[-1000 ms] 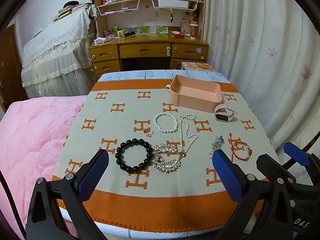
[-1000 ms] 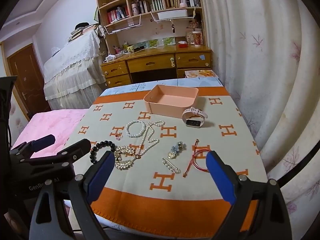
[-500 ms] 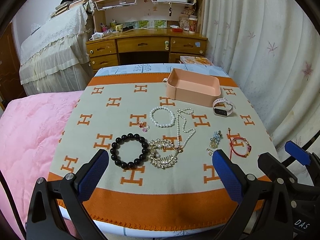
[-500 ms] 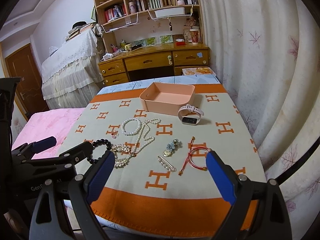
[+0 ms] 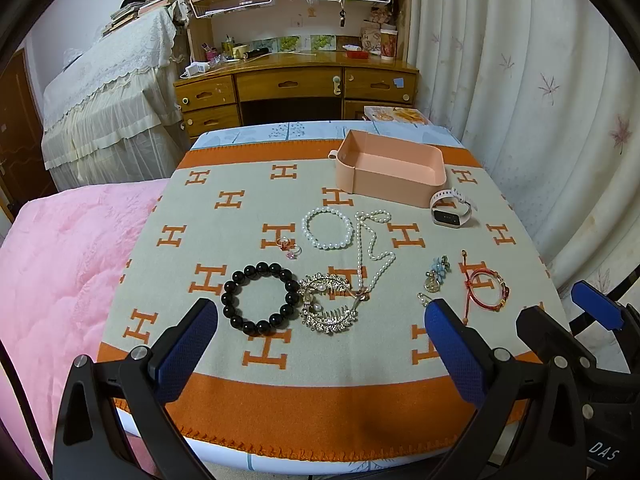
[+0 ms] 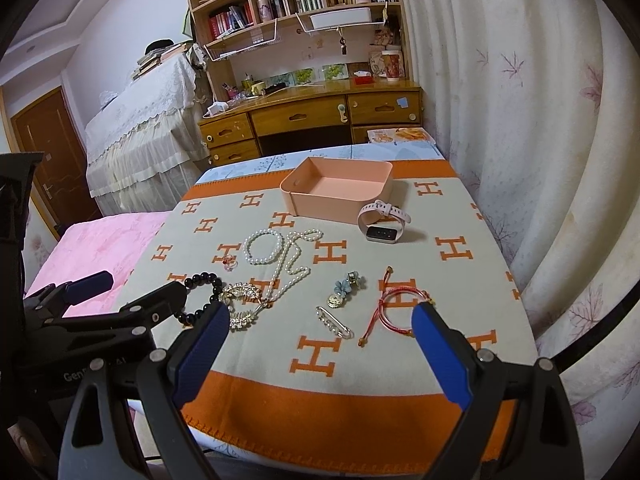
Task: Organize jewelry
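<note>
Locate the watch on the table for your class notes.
In both views the watch lies on the blanket's far right, against the pink tray's near right corner, beyond the red bracelet.

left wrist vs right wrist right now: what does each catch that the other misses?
Left wrist only: the whole black bead bracelet and both small rings, unobstructed; the right gripper at lower right.

Right wrist only: the full safety pin, the brown door, and the left gripper at lower left, covering part of the bracelet.

Both: the empty pink tray, watch, pearl bracelet, pearl necklace, gold brooch, blue flower charm, red cord bracelet, all loose on the blanket. Both grippers open, holding nothing.
</note>
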Motion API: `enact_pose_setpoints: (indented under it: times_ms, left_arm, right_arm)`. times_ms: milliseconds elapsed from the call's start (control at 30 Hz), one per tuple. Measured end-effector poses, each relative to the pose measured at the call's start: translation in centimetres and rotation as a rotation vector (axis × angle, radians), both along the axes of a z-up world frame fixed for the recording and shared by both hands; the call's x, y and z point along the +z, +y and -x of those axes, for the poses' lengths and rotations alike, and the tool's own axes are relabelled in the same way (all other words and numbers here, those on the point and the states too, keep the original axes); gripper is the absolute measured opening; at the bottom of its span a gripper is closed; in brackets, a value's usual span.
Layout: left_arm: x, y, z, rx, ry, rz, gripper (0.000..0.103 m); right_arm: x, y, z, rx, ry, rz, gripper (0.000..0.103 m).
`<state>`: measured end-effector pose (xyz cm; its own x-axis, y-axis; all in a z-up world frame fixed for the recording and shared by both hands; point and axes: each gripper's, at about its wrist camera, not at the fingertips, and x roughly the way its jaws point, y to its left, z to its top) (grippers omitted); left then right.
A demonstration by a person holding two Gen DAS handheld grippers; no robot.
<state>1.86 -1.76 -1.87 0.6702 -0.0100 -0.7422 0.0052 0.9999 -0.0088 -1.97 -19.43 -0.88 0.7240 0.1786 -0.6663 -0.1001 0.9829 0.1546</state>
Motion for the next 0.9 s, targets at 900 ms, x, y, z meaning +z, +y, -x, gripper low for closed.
enact_pose_setpoints:
  times_ms: [900]
  left_arm:
    - [-0.1,-1.0,-2.7,0.011,0.006,-0.043,0.102]
  right_arm:
    - [-0.5,-0.2,-2.2,0.043,0.002,0.074,0.093]
